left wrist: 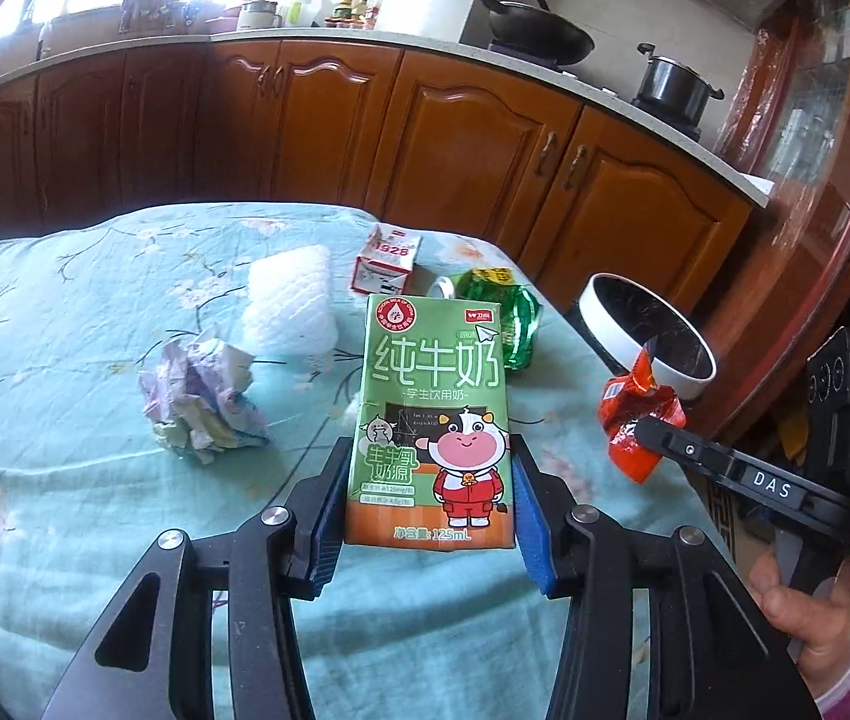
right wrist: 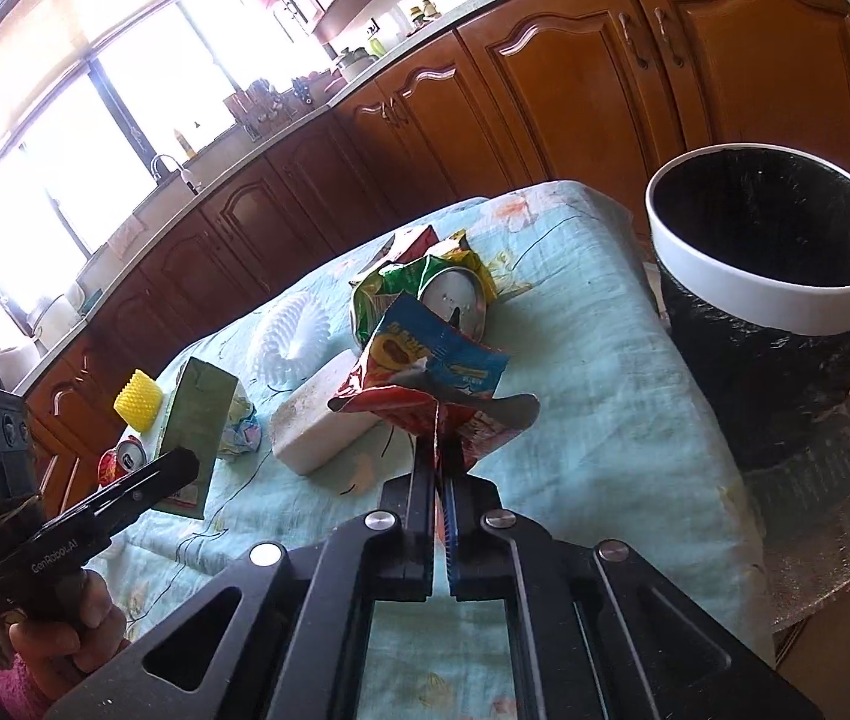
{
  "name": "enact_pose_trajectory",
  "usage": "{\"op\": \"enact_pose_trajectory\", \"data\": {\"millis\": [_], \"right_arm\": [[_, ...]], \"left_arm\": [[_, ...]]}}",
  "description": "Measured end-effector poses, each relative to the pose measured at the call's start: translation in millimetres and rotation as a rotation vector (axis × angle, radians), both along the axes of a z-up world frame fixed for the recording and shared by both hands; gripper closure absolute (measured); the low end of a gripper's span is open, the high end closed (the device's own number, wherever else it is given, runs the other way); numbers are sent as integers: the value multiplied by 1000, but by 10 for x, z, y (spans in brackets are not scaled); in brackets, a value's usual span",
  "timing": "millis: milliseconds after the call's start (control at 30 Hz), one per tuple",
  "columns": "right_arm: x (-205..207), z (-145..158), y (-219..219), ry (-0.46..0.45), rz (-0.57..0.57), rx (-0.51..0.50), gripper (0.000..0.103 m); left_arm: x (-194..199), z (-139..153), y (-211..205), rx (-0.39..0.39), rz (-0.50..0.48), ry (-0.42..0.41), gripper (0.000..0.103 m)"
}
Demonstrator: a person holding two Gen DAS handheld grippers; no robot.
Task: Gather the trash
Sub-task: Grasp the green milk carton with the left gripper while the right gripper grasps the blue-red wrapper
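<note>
My left gripper point(left wrist: 427, 480) is shut on a green milk carton point(left wrist: 433, 414) with a cartoon cow, held upright above the table; it also shows in the right wrist view point(right wrist: 194, 420). My right gripper point(right wrist: 441, 450) is shut on a red and blue snack wrapper point(right wrist: 425, 372), also visible in the left wrist view point(left wrist: 637, 414). The white-rimmed trash bin point(right wrist: 772, 288) with a black liner stands off the table's right edge, apart from both grippers, and shows in the left wrist view point(left wrist: 646, 330).
On the floral cloth point(left wrist: 65, 360) lie a crumpled paper ball point(left wrist: 203, 396), white foam netting point(left wrist: 290, 306), a small red-white carton point(left wrist: 386, 261), a green wrapper point(left wrist: 514, 318), a white foam block point(right wrist: 323, 420), a yellow net point(right wrist: 138, 402) and a can point(right wrist: 454, 300). Wooden cabinets stand behind.
</note>
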State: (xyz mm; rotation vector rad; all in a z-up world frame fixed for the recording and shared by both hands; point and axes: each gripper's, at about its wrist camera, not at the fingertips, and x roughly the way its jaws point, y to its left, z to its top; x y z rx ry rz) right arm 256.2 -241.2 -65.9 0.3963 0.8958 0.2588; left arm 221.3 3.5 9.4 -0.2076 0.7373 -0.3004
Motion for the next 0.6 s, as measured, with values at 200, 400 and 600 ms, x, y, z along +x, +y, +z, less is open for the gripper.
{"op": "enact_pose_trajectory", "data": {"millis": [200,400,600], "right_arm": [[-65,65,-262,-10,-54,-5,101],[-93,151,-535,-22,-102,-24,101],[-122,220,-818,-37,-157,-34,101]], "left_arm": [[143,0,-327,8,-95,-4,56],[424,-62,-600,12,-145,15,56],[643,-27,-815,15,-180,28,56]]}}
